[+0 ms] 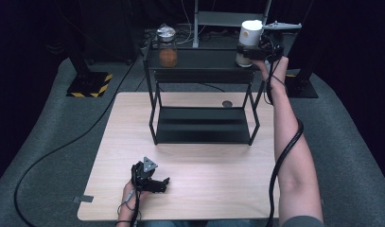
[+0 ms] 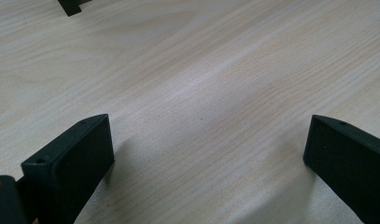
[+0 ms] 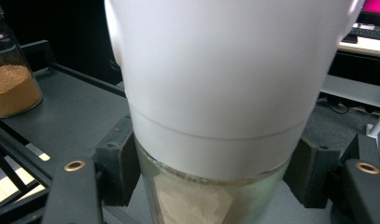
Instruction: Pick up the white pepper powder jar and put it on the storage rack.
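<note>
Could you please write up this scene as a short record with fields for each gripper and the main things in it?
right gripper: shut on the white-lidded jar, at the right end of the rack's top shelf
left gripper: jaws open, nothing between them, low over the table near its front edge
rack: black, two shelves, at the table's far side; lower shelf bare
brown jar: on the top shelf's left end, holds brown powder

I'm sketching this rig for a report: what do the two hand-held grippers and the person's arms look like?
Both grippers are black with two blocky, flat-faced jaws. The left gripper carries a grey three-cornered plate on top and trails a thin black cable. The right gripper has brass-coloured screw fittings on its jaw arms and a thick black cable looping along the forearm. Both forearms are bare; a grey sleeve shows at the right upper arm.
</note>
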Demonstrator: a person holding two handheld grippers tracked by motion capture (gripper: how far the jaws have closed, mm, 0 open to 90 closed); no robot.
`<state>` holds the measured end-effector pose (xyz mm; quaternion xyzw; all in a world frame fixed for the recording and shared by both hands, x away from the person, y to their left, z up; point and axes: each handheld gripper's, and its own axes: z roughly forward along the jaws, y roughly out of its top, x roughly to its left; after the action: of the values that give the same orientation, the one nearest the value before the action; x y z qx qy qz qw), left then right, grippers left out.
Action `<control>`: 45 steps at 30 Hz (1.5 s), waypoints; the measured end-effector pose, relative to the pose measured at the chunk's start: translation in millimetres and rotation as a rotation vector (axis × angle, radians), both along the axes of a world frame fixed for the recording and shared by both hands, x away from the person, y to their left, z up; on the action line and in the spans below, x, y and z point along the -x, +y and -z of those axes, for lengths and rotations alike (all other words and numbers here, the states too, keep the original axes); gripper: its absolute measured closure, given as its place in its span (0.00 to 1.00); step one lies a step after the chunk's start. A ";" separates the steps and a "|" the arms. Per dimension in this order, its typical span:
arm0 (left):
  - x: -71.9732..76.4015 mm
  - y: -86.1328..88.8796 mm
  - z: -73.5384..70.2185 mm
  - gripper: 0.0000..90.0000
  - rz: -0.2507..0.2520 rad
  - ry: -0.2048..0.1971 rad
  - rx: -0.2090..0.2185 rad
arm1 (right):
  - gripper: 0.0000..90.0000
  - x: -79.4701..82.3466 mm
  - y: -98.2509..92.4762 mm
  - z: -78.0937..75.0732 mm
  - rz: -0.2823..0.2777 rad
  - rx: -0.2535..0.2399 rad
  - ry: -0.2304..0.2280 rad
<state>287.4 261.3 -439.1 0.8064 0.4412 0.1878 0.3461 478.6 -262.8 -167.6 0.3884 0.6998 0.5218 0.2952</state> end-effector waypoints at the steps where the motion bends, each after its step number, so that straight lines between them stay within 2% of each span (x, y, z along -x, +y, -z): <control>1: 0.0 0.0 0.0 0.01 0.000 0.000 0.000 | 0.33 0.1 0.3 -0.2 0.001 0.001 0.000; 14: 0.0 0.1 0.0 0.01 0.001 -0.001 0.000 | 0.32 1.9 1.0 2.9 0.006 -0.004 -0.012; 21: 0.1 0.0 0.1 0.01 0.000 -0.001 0.001 | 0.08 13.3 -0.6 3.4 0.017 -0.010 -0.033; 24: 0.0 0.0 0.0 0.01 0.002 -0.001 -0.001 | 0.04 23.8 -3.9 5.9 0.017 -0.010 -0.059; 28: 0.1 0.0 0.1 0.01 0.001 -0.001 0.000 | 0.02 40.4 -7.4 9.6 0.014 0.014 -0.086; 34: 0.1 0.0 0.2 0.01 0.001 -0.001 0.000 | 0.01 68.0 -17.7 27.8 0.010 0.027 -0.130; 35: 0.1 0.0 0.2 0.01 0.001 -0.001 0.000 | 0.01 68.0 -17.7 27.8 0.010 0.027 -0.130; 36: 0.1 0.0 0.1 0.01 0.001 -0.001 0.000 | 0.00 78.4 -21.5 37.3 0.006 0.040 -0.145; 45: 0.0 0.0 0.1 0.01 0.001 -0.001 0.000 | 0.00 113.4 -34.9 73.5 -0.002 0.072 -0.168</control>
<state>287.3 261.2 -439.1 0.8067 0.4405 0.1881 0.3462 365.2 -297.8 -241.1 0.3320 0.6912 0.5272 0.3661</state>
